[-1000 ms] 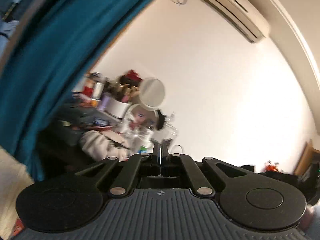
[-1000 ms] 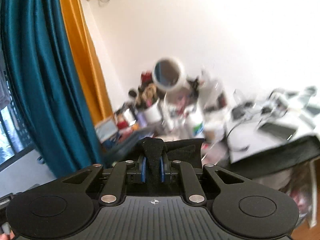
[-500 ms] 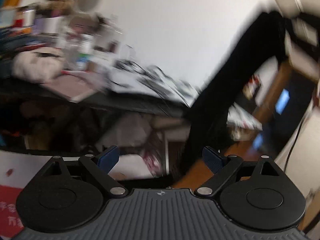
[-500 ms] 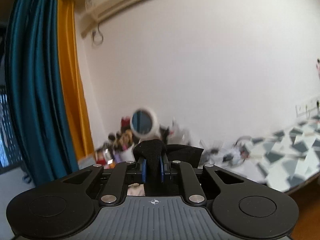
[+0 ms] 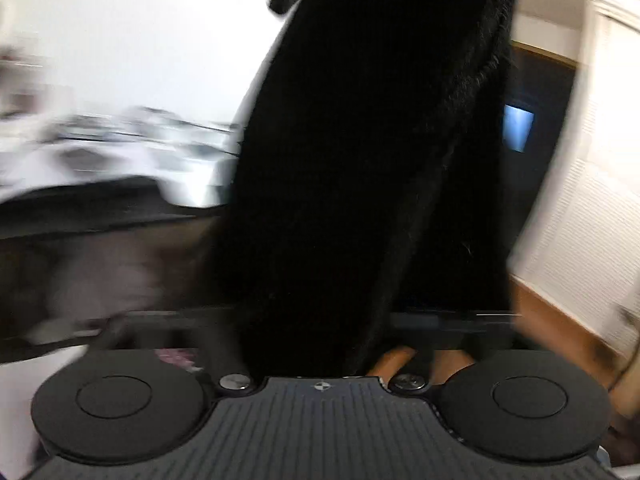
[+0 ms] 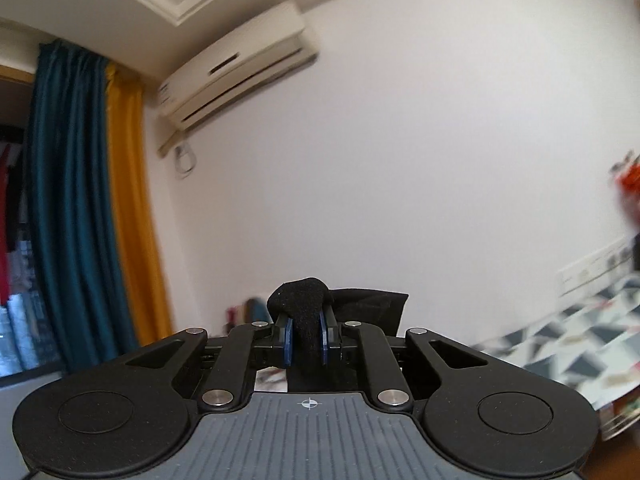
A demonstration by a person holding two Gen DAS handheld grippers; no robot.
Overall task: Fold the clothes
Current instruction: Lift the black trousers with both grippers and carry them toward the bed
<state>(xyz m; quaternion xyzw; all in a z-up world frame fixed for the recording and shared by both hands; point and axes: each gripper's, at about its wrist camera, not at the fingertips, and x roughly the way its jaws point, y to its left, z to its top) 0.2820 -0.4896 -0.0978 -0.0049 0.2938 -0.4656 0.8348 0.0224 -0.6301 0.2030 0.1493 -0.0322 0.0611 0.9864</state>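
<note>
Black garment (image 5: 360,140) hangs as a long dark fleecy drape straight in front of the left gripper (image 5: 320,360), filling the middle of the left wrist view from the top edge down to the gripper body. The left gripper's fingers are hidden behind that cloth and smeared by blur. They have just been closing, after standing wide a moment ago, and now sit drawn together. The garment runs down into the gap where they meet, but whether the pads actually pinch it cannot be told from this view.

In the right wrist view the right gripper (image 6: 307,340) grips a bunched fold of the same black fabric. The cloth bulges up in a rounded knob above the two blue pads (image 6: 289,340), which press it from either side, and a flat corner of it sticks out to the right behind the fingers.

Behind the right gripper stands a white wall (image 6: 420,160) with an air conditioner (image 6: 236,68) mounted high. A teal curtain (image 6: 68,200) and an orange curtain (image 6: 132,220) hang side by side at the left. A grey-and-white patterned cover (image 6: 568,340) shows blurred at the lower right.

Around the garment in the left wrist view lie a blurred white wall, a cluttered surface (image 5: 120,152), a dark doorway (image 5: 532,128) and brown floor (image 5: 560,320).
</note>
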